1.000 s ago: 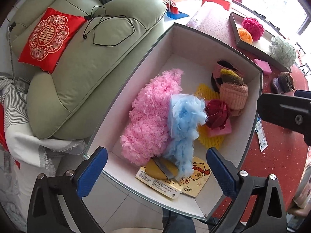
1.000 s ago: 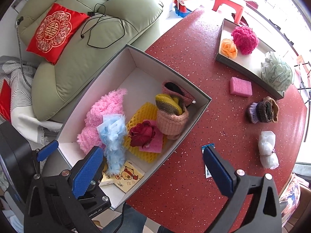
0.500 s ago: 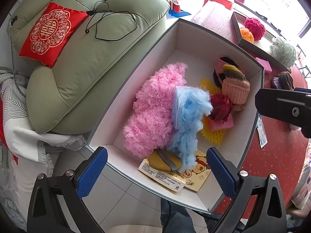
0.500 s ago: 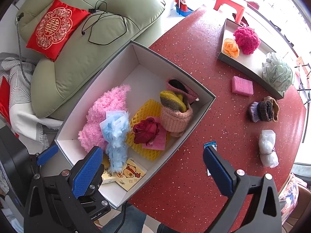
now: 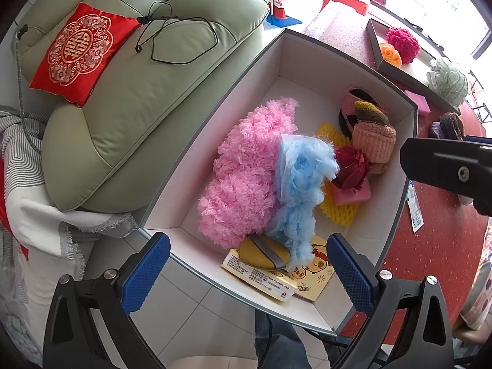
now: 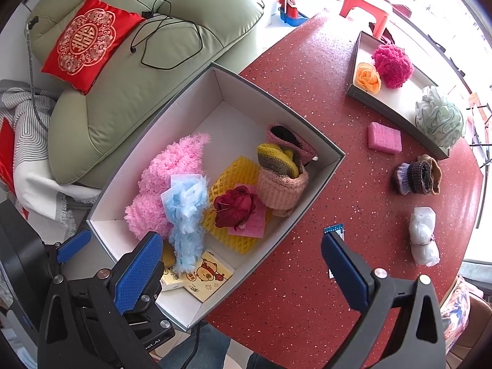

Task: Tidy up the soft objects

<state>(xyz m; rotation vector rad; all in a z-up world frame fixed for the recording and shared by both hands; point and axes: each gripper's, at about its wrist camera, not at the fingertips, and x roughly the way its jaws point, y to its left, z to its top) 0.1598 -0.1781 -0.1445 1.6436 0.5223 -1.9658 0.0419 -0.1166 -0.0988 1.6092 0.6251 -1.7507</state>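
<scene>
Soft objects gathering in the grey box while both tools are hanging open

Soft objects are lying mostly inside the grey box (image 6: 323, 146), which is sitting on the red speckled counter (image 6: 307, 98) with one end jutting past its edge. I am seeing a pink fluffy piece (image 5: 246, 172) with a blue fluffy piece (image 5: 303, 181) draped over it, beside a yellow foam net (image 6: 236, 169), a dark red fabric rose (image 6: 235, 206) on a pink sponge (image 6: 252, 226), and knitted items (image 6: 281, 181). I am holding my left tool (image 5: 246, 272) over the box's near end, fingers spread wide and gripping nothing. My right tool (image 6: 243, 272) is likewise hanging open and empty, straddling the box's rim. Out on the counter, another pink sponge (image 6: 384, 137), a knitted bundle (image 6: 418, 174) and a white bundle (image 6: 423, 236) are lying apart from the box.
</scene>
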